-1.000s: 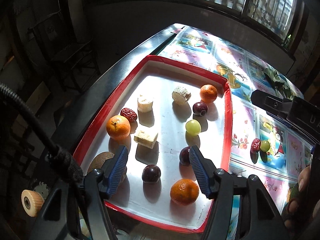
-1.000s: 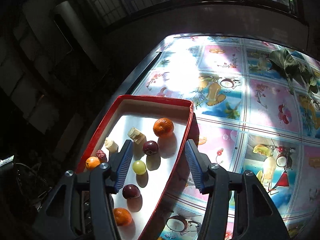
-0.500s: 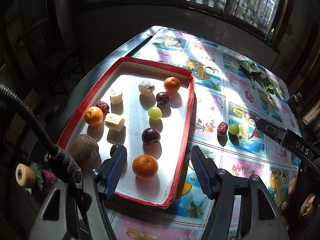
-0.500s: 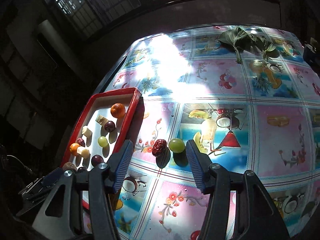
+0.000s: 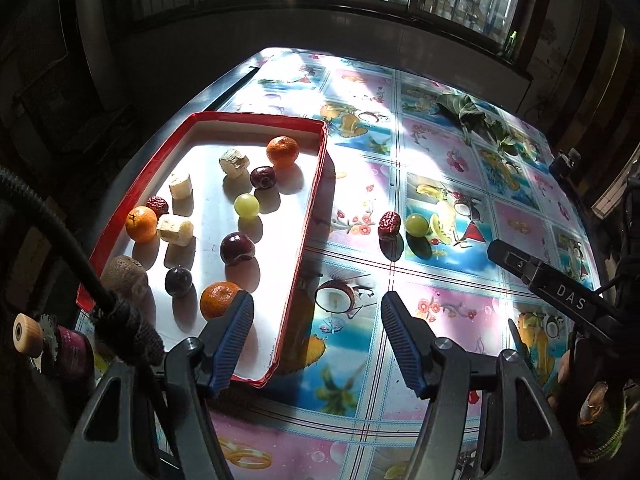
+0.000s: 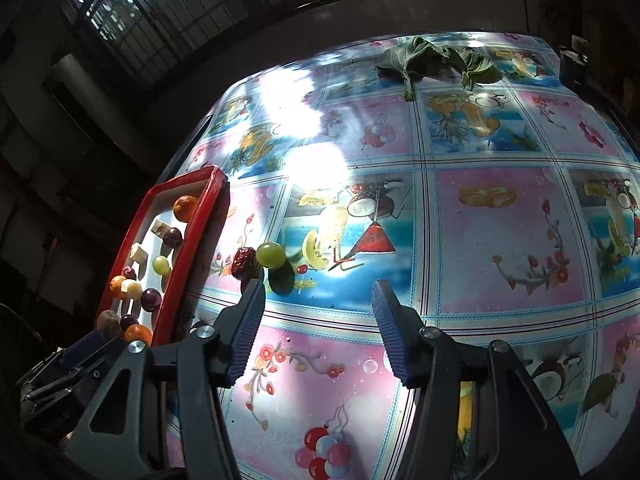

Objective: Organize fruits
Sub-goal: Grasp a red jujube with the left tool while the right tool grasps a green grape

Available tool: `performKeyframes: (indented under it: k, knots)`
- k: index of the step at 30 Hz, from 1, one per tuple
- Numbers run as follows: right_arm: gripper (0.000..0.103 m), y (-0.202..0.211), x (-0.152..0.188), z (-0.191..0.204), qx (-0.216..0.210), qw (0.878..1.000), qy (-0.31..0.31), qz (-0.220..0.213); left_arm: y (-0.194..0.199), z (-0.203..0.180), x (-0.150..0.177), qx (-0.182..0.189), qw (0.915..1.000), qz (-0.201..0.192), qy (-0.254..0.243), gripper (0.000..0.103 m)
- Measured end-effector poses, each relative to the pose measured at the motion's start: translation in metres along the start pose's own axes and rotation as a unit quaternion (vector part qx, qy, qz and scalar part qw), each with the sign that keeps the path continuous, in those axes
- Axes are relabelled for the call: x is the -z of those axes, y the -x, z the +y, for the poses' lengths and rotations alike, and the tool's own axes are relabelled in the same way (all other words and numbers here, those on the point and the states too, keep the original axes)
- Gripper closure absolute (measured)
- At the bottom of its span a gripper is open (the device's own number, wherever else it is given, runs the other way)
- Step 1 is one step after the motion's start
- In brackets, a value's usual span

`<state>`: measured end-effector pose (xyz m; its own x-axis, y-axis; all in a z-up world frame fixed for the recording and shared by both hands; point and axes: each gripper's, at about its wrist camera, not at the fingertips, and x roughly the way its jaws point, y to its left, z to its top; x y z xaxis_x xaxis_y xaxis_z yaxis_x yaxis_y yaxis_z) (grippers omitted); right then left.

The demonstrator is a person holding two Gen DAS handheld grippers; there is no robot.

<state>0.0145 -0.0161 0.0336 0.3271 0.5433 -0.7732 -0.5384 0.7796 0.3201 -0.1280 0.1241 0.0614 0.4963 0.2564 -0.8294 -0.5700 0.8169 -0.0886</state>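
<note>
Sorting fruit, mostly done: oranges, plums and a grape sit in the red tray (image 5: 312, 200) at left. Left out on the bench (image 6: 500, 240): a red date (image 6: 243, 262) and green grape (image 6: 271, 255), touching. Both grippers, left gripper (image 5: 317, 320) and right gripper (image 6: 318, 300), open and empty.

Left gripper (image 5: 317, 309), lower centre of its frame, jaws apart and holding nothing. Right gripper (image 6: 318, 295), lower centre of its own view, likewise parted around nothing, both angled downward.
</note>
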Motion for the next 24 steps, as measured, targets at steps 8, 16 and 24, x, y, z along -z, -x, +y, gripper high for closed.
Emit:
performKeyframes:
  k: [8, 16, 24]
  knots:
    - [0.056, -0.034, -0.002, 0.03, -0.009, 0.996, 0.079, 0.027, -0.013, -0.01, 0.006, 0.012, 0.9997, 0.021, -0.008, 0.037]
    - [0.067, -0.08, -0.017, 0.043, 0.001, 0.991, 0.123, 0.051, -0.029, -0.019, 0.001, 0.023, 0.999, 0.032, -0.022, 0.037]
    - [0.076, -0.081, -0.024, 0.042, -0.018, 0.991, 0.121, 0.052, -0.059, -0.029, -0.019, 0.017, 0.9984, 0.048, -0.023, 0.037]
